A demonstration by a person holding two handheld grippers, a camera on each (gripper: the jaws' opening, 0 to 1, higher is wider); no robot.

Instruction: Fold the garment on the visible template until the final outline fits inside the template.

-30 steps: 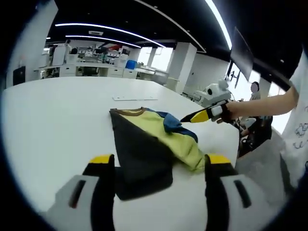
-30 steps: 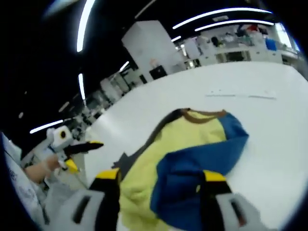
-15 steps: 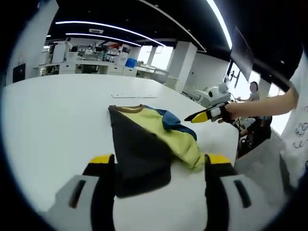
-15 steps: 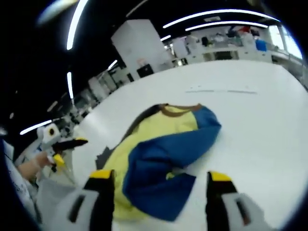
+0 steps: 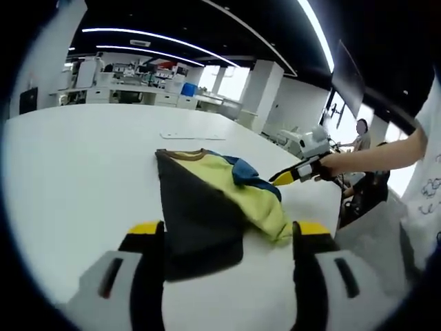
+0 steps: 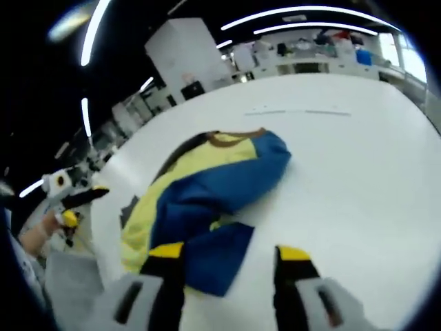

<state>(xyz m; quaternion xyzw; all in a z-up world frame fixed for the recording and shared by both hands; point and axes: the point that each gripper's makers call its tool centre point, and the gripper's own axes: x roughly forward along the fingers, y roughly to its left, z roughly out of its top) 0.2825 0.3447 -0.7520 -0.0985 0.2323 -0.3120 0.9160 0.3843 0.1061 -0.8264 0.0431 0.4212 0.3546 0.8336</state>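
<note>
The garment point(image 5: 207, 200) lies bunched on the white table point(image 5: 76, 158), with a dark grey panel, a yellow body, a blue sleeve and a brown collar point(image 5: 185, 156). My left gripper point(image 5: 229, 231) is open just short of the grey hem, holding nothing. In the right gripper view the blue sleeve point(image 6: 220, 186) lies across the yellow body point(image 6: 148, 214). My right gripper point(image 6: 230, 252) is open, its jaws either side of the sleeve's near end. The same right gripper point(image 5: 295, 175) shows in the left gripper view, held by a hand beside the garment.
Thin pale marks point(image 5: 191, 137) lie on the table beyond the collar, seen again as pale marks point(image 6: 296, 111). The left gripper point(image 6: 69, 200) shows at the table's edge. Desks and shelves point(image 5: 131, 96) stand far behind. A person's arm point(image 5: 375, 157) reaches in.
My right gripper has dropped lower and closer to the blue sleeve's end, and its jaws stand a little narrower. The left gripper has barely moved. The garment lies as before.
</note>
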